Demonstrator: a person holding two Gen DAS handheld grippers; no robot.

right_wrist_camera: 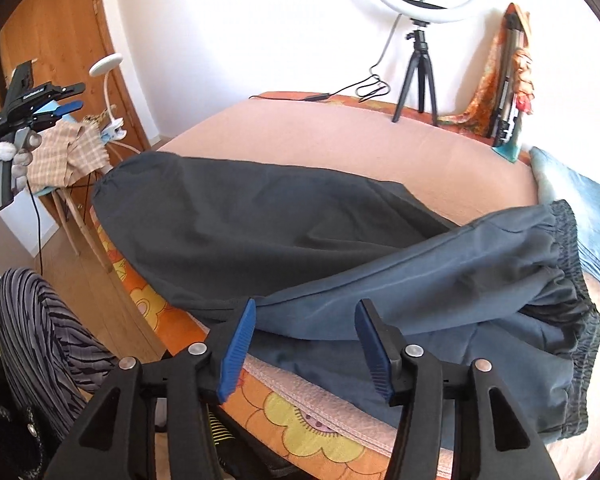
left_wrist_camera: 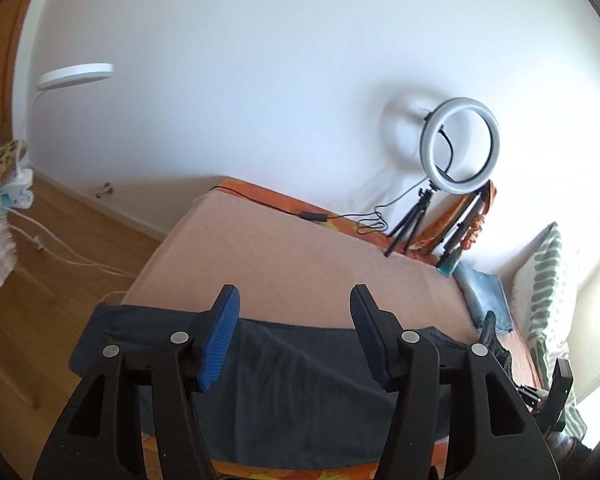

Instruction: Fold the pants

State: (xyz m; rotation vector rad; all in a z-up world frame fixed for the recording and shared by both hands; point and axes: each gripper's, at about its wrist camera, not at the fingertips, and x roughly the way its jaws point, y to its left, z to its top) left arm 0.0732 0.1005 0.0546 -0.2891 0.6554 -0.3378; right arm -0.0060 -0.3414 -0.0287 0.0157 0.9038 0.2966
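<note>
Dark navy pants (right_wrist_camera: 300, 240) lie across a bed with a pink sheet (right_wrist_camera: 340, 140), one leg laid over the other, the elastic waistband (right_wrist_camera: 572, 280) at the right. My right gripper (right_wrist_camera: 306, 312) is open and empty just above the near edge of the pants. My left gripper (left_wrist_camera: 293, 300) is open and empty, held above the pants (left_wrist_camera: 291, 380) near the leg ends. The left gripper also shows in the right wrist view (right_wrist_camera: 73, 98), raised at the far left, apart from the cloth.
A ring light on a tripod (left_wrist_camera: 458, 146) and its cable stand at the bed's far edge. Folded light-blue jeans (right_wrist_camera: 584, 216) lie at the right. A striped pillow (left_wrist_camera: 548, 280) is nearby. A chair with checked cloth (right_wrist_camera: 71, 148) stands on the wooden floor at left.
</note>
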